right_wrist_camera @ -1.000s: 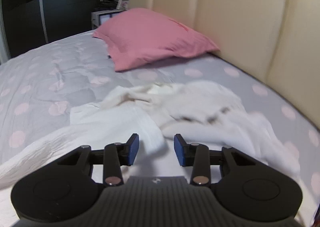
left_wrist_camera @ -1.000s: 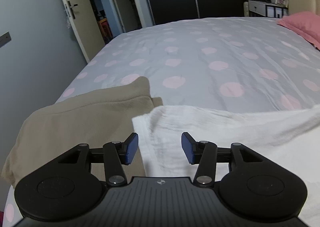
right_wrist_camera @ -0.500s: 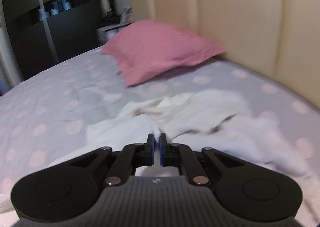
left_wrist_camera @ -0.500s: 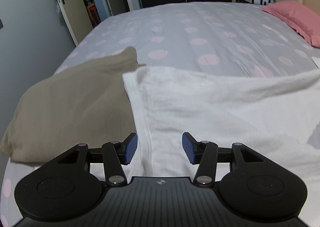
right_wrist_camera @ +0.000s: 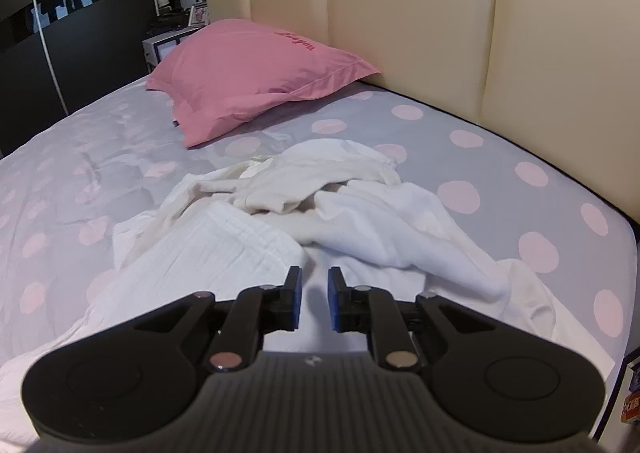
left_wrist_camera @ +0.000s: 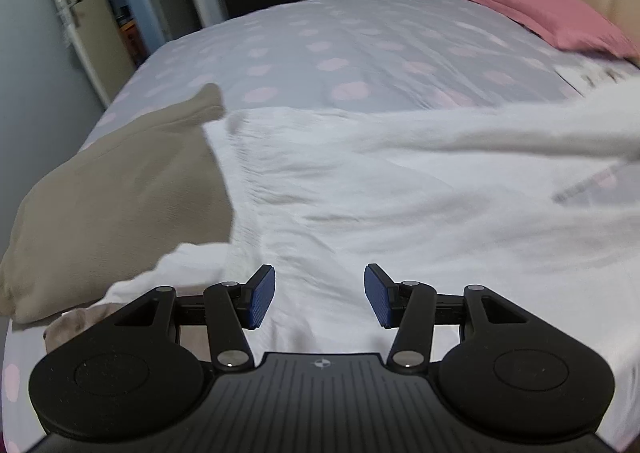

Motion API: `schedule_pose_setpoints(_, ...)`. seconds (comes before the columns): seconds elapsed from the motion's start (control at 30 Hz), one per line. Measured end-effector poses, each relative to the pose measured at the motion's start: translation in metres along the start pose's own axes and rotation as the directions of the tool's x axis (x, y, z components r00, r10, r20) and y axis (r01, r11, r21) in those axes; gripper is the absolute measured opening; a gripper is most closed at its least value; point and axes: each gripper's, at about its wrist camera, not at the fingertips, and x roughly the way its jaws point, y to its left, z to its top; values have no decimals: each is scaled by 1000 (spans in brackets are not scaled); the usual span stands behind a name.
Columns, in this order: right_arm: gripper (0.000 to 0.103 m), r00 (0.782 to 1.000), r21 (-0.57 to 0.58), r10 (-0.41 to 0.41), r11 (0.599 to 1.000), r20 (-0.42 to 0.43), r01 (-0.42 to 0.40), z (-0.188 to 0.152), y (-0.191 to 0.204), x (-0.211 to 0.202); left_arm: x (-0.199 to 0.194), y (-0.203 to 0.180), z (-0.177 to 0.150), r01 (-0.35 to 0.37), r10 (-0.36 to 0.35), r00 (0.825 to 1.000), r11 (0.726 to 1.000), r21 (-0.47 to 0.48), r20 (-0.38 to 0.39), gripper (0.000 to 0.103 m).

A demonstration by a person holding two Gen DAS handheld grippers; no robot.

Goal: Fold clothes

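Currently left tongs (left_wrist_camera: 319, 295) released, hovering over white garment (left_wrist_camera: 360, 213) spread on bed (left_wrist_camera: 340, 53) beside beige garment (left_wrist_camera: 120, 193); right tongs (right_wrist_camera: 314, 299) opening, narrow gap, nothing gripped, above the white cloth.

Setting was a home bedroom. A wide bed (left_wrist_camera: 360, 65) in a grey sheet with pink dots filled both views. A pink pillow (right_wrist_camera: 256, 73) lay against a cream padded headboard (right_wrist_camera: 400, 13) at right. Dark wardrobe doors (right_wrist_camera: 72, 13) stood at far left, and a room door (left_wrist_camera: 76, 25) hung open beyond the bed's foot.
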Motion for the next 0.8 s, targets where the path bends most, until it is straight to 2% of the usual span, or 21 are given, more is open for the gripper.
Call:
schedule_pose_setpoints(0.07,17,1000,-40,16,999,-6,-16,-6,2,-9,-3,-12,-9,17,-16,1000,998,56,-13,47)
schedule_pose_setpoints(0.2,27,997,-153,73,985,-40,-78,-24,13,-28,-7,-31,-25,33,-27,999,989,147,-42,48)
schedule_pose_setpoints(0.37,30,978,-298,181,932,-109,-205,-55,38,-52,-5,-34,-40,-35,51,995,983,182,-81,48)
schedule_pose_setpoints(0.5,36,945,-369,257,874,-200,-316,-80,61,-66,-1,-17,-40,-88,100,990,989,117,-102,48)
schedule_pose_setpoints(0.6,42,927,-423,279,830,-252,-364,-97,82,-69,3,-7,-40,-114,122,984,991,69,-128,48)
schedule_pose_setpoints(0.7,48,918,-448,272,809,-289,-381,-105,99,-63,9,2,-38,-138,137,977,990,7,-164,48)
schedule_pose_setpoints(0.8,51,912,-441,253,813,-323,-382,-108,110,-49,12,13,-34,-147,132,975,986,-74,-180,48)
